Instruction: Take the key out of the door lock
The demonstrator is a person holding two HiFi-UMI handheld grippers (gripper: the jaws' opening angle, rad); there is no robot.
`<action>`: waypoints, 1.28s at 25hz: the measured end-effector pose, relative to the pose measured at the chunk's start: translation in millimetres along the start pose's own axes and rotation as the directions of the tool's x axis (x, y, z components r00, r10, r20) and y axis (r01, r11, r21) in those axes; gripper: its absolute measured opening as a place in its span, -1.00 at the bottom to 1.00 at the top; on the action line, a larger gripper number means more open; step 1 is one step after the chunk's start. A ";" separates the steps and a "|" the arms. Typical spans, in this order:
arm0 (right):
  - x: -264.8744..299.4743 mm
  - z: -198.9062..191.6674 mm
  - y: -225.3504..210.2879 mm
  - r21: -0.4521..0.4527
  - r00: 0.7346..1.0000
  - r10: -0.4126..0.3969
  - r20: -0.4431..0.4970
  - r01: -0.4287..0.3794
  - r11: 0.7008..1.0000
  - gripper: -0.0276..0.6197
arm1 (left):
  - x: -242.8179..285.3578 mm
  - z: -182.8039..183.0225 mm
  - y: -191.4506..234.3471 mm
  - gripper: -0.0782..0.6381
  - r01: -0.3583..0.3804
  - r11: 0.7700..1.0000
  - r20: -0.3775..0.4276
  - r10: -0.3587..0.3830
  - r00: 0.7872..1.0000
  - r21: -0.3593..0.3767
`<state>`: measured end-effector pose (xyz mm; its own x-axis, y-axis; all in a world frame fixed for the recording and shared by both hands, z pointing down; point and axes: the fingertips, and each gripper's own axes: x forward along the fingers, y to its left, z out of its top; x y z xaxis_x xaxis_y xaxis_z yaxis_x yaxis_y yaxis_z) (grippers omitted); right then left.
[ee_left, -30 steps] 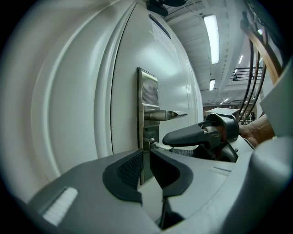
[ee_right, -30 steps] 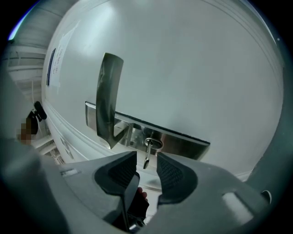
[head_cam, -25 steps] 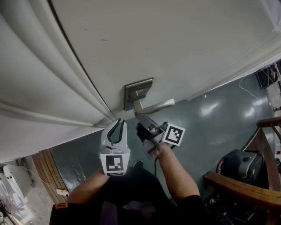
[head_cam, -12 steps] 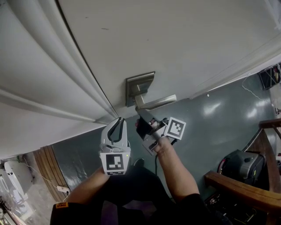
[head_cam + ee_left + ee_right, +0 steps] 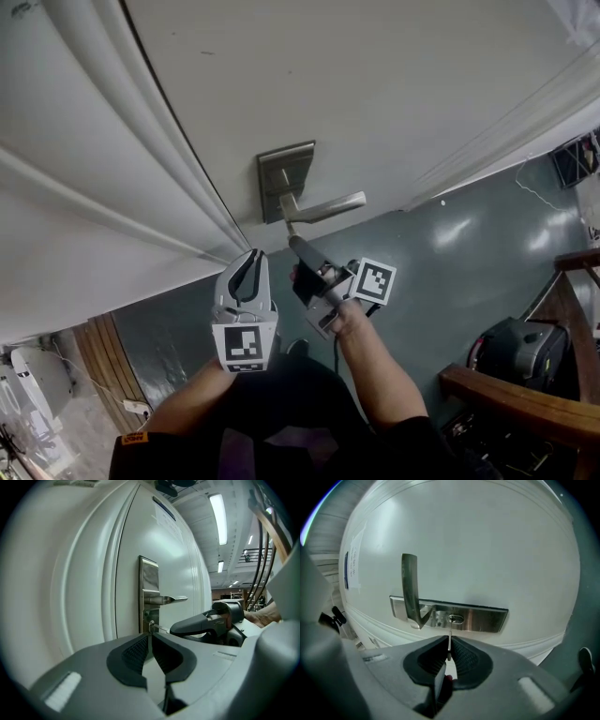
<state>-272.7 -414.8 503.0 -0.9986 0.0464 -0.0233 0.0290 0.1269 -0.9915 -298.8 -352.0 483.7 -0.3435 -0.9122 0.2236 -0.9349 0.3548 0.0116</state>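
Head view, lower centre: 2 forearms, each holding 1 gripper.

Left gripper (image 5: 250,257): left of centre, short of the door, touching nothing. Its own view shows the jaw tips meeting, with nothing between them.

Right gripper (image 5: 292,241): just right of the left one, tips reaching up toward the lock. In its own view the jaws are closing, with the thin key (image 5: 449,635) standing edge-on between the ribbed pads (image 5: 461,656), which lie against both its sides.

Key: centre of the right gripper view, its far end at the keyhole (image 5: 455,618). Cannot tell if it is still seated.

Steel lock plate (image 5: 284,173): frame centre, with the lever handle (image 5: 325,205) above the keyhole.

White door (image 5: 394,84): fills the upper frame.
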 end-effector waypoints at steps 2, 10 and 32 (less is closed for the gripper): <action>-13.3 -11.8 9.1 0.007 1.000 0.004 -0.002 -0.004 1.000 -0.87 | -8.4 3.7 -6.5 -0.66 0.000 1.000 0.004 0.000 1.000 -0.009; -66.8 -39.6 53.0 -0.168 0.999 -0.030 0.038 0.036 0.985 -0.87 | -37.9 22.1 -23.3 -0.70 0.008 0.998 0.021 -0.007 1.000 -0.060; -221.1 -107.4 105.9 -0.791 0.889 -0.307 0.339 0.446 0.419 -0.87 | -156.9 46.4 -156.4 -0.73 0.136 0.991 0.010 -0.136 0.991 -0.011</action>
<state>-44.2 -305.2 417.0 -0.9116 -0.3340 0.2398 -0.3995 0.8576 -0.3240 -102.9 -273.9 401.6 -0.2143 -0.9540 0.2099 -0.9718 0.2299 0.0528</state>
